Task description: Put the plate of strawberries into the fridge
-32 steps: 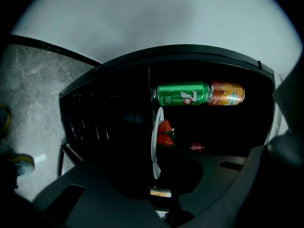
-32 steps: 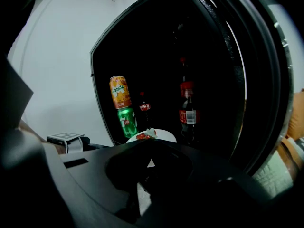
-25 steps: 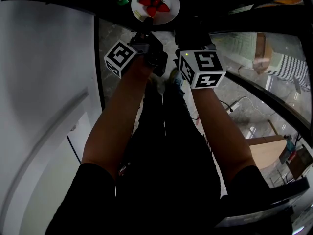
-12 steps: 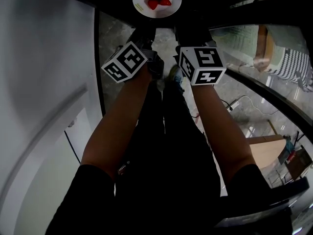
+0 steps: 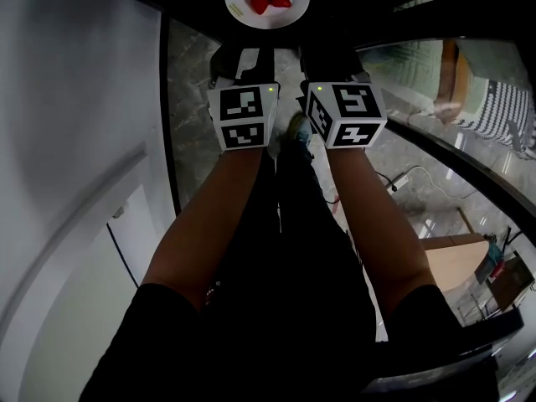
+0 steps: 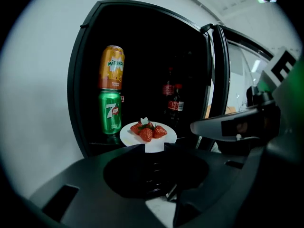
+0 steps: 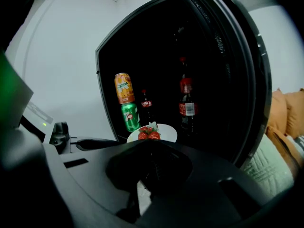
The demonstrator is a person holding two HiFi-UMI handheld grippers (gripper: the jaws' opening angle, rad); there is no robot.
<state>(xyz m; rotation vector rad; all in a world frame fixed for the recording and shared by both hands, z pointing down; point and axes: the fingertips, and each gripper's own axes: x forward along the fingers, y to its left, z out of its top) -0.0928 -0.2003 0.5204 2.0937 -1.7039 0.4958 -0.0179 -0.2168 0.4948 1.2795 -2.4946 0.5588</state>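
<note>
The fridge stands open. Your left gripper has just been opening — fingers spread, nothing between them; your right gripper has its fingers pressed together. Inside: bottles at the back, an orange can stacked on a green can, and just beside that the plate — strawberries on it.

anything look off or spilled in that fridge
Nothing is spilled or broken. One oddity: inside the open black fridge, at its left, the orange soda can stands stacked on the green soda can, a tippy perch. The white plate of strawberries sits level near the front.
</note>
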